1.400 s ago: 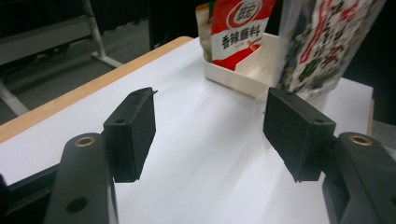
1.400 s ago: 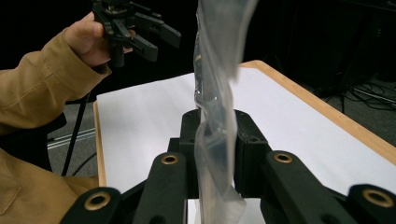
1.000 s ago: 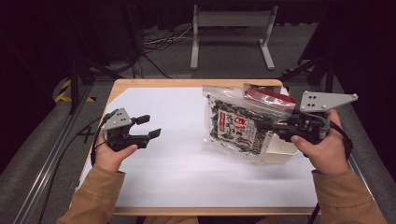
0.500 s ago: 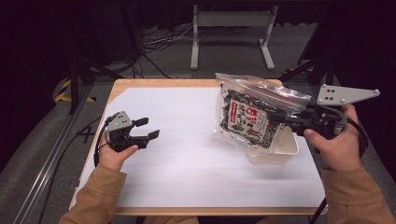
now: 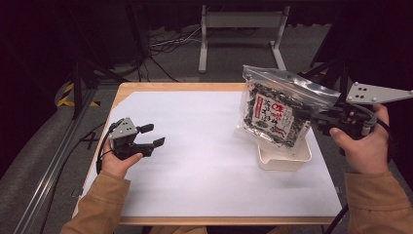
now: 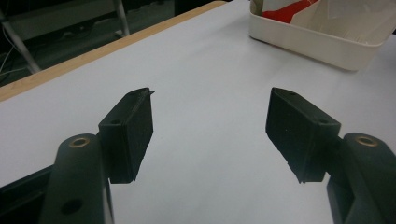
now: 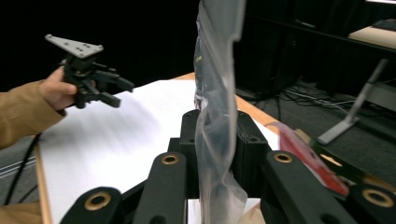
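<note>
White paper covers the table, with dark floor and cables beyond. Our right claw is clamped on the edge of the clear bag, its 2 jaws pinching the film; the bag hangs ahead of that claw, lifted above the white tray. Our left claw stands wide with nothing between its jaws, the tray well ahead of it.

We judge the bag light, soft and slippery: it will sag and swing, so the flat sealed edge is the best hold, clear of the crushable dark contents.

Since 1 second ago, the bag has risen out of the tray and tilted upright, while our left claw has barely shifted.
</note>
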A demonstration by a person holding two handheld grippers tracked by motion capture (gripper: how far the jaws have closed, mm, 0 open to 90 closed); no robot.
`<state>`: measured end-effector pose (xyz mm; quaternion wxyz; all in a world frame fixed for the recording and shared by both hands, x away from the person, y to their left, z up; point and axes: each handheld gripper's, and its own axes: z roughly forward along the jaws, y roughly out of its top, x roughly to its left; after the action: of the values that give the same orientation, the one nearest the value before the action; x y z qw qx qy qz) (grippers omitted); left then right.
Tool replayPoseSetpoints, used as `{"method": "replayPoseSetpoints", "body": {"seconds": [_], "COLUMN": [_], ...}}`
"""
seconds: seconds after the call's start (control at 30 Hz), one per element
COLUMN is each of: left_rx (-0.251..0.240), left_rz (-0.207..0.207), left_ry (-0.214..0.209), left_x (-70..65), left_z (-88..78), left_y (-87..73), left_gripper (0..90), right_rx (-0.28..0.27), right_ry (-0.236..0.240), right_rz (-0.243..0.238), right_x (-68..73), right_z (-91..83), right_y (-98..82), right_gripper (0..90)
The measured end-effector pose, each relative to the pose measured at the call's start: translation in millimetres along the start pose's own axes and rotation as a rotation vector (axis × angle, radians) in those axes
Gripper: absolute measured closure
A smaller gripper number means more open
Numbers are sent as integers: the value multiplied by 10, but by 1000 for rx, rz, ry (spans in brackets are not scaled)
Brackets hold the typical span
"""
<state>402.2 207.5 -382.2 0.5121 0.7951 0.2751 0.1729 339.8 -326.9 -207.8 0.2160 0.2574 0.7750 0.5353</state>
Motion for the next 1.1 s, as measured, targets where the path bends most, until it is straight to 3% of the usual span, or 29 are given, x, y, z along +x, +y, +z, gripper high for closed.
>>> {"method": "replayPoseSetpoints", "body": {"seconds": [0.37, 0.7, 1.1], "left_rx": [6, 6, 9], "left_rz": [-7, -10, -6], "left_ry": [5, 11, 13], "left_x": [11, 11, 10], "left_z": [-6, -21, -18], "left_y": [-16, -25, -28], "left_gripper": [329, 332, 333], "right_rx": [-7, -7, 41], "right_ry": [-86, -98, -122], "right_rz": [19, 57, 68], "right_x": [-175, -337, -424], "right_z": [-79, -39, -1], "right_y": [-91, -253, -433], "right_gripper": [765, 767, 766]}}
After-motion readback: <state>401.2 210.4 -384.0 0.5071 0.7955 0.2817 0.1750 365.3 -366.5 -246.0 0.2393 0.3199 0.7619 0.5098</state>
